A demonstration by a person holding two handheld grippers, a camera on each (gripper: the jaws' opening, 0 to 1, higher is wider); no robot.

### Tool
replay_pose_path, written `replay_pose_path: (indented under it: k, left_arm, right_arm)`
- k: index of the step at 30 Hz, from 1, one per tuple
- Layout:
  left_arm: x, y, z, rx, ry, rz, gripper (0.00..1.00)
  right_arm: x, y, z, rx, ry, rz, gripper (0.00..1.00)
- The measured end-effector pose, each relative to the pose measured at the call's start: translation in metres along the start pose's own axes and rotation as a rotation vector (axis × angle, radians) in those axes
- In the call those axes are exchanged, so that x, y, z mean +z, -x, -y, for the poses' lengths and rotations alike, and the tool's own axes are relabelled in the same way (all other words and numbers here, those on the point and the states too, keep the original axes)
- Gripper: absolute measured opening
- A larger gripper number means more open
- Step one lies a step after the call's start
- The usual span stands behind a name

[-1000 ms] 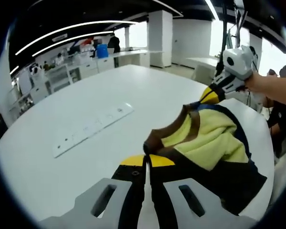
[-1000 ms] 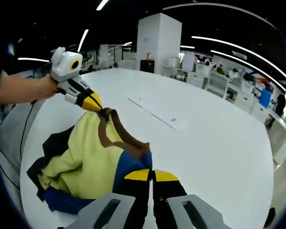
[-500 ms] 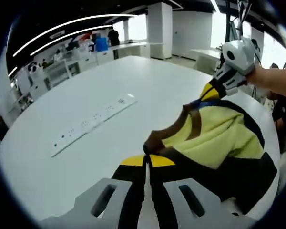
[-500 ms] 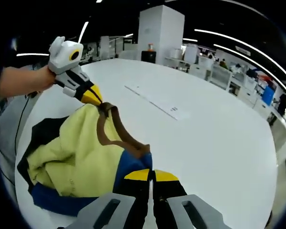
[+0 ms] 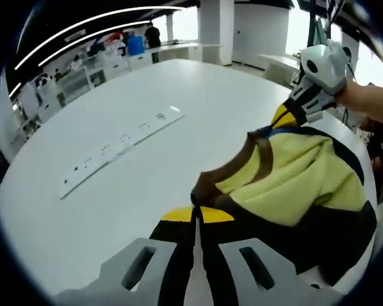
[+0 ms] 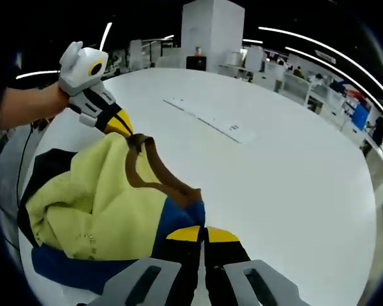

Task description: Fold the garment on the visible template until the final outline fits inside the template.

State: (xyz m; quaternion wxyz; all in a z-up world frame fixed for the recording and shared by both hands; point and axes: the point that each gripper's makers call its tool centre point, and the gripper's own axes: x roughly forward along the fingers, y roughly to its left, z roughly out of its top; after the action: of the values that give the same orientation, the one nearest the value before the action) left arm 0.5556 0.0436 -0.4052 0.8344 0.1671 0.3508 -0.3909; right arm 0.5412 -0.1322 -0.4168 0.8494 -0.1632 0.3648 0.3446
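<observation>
left gripper view: the yellow garment (image 5: 293,185) is held lifted over the white table (image 5: 115,210), its brown collar clamped by both grippers (image 5: 196,215) (image 6: 203,234), so laying it flat seems next.

The garment (image 5: 300,185) hangs past the table (image 5: 147,172) edge, lower part hidden

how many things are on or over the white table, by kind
garment: 1
power strip: 1
tongs: 2, left tongs and right tongs, both shut on the garment's brown collar
total: 4
</observation>
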Motion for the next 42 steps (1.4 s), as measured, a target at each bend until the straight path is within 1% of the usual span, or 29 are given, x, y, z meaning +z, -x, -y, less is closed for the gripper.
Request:
replay_pose_path:
  k: [3,7,12,14,15,16,18,20,23,24,26,27,28,29,30,33,35,38,42]
  left_arm:
    - [-0.003,-0.005,-0.004,-0.002,-0.005,-0.020,0.00]
    - [-0.004,-0.007,-0.006,0.003,0.005,-0.033,0.00]
    - [0.000,-0.006,-0.003,-0.004,-0.008,-0.032,0.00]
    - [0.006,-0.003,-0.001,-0.011,-0.008,-0.009,0.01]
    - [0.009,-0.002,0.002,-0.031,0.000,0.009,0.05]
    - [0.011,-0.001,0.004,-0.041,0.032,0.020,0.09]
    - [0.010,0.002,0.003,-0.029,0.028,0.016,0.18]
    - [0.014,0.005,0.005,-0.038,0.023,0.034,0.22]
    - [0.023,0.014,0.010,-0.055,0.034,0.078,0.29]
    - [0.025,0.016,0.010,-0.053,0.035,0.083,0.34]
    - [0.029,0.022,0.009,-0.038,0.039,0.099,0.41]
    - [0.032,0.026,0.006,-0.016,0.039,0.112,0.45]
    - [0.033,0.029,0.005,-0.008,0.040,0.122,0.48]
    - [0.036,0.034,0.006,-0.004,0.045,0.139,0.50]
    - [0.037,0.035,0.006,-0.005,0.048,0.143,0.50]
    - [0.041,0.046,0.007,-0.010,0.090,0.183,0.52]
    - [0.041,0.052,0.009,-0.003,0.094,0.191,0.54]
    - [0.039,0.062,0.012,0.007,0.115,0.215,0.61]
    - [0.034,0.075,0.024,-0.008,0.145,0.240,0.63]
  right_arm:
    - [0.000,-0.003,0.000,-0.001,-0.009,-0.004,0.00]
    - [-0.001,-0.004,0.002,-0.008,-0.011,-0.021,0.00]
    - [0.001,0.000,0.004,-0.023,-0.004,-0.022,0.00]
    - [0.005,0.004,0.005,-0.025,-0.004,-0.008,0.00]
    - [0.005,0.005,0.005,-0.026,-0.004,-0.007,0.00]
    - [0.006,0.008,0.006,-0.033,-0.008,-0.004,0.01]
    - [0.009,0.011,0.008,-0.045,-0.013,0.011,0.07]
    - [0.013,0.014,0.009,-0.048,-0.032,0.029,0.12]
    - [0.020,0.021,0.008,-0.047,-0.056,0.060,0.14]
    - [0.022,0.023,0.007,-0.047,-0.061,0.068,0.16]
    - [0.025,0.027,0.005,-0.050,-0.079,0.082,0.23]
    - [0.027,0.029,0.004,-0.053,-0.084,0.089,0.26]
    - [0.028,0.030,0.004,-0.056,-0.087,0.095,0.30]
    - [0.030,0.032,0.003,-0.060,-0.093,0.102,0.32]
    - [0.031,0.033,0.002,-0.062,-0.097,0.110,0.33]
    - [0.034,0.040,-0.003,-0.061,-0.115,0.140,0.35]
    - [0.035,0.045,-0.006,-0.060,-0.134,0.163,0.38]
    - [0.034,0.052,-0.010,-0.066,-0.144,0.188,0.42]
    - [0.029,0.062,-0.017,-0.066,-0.166,0.206,0.44]
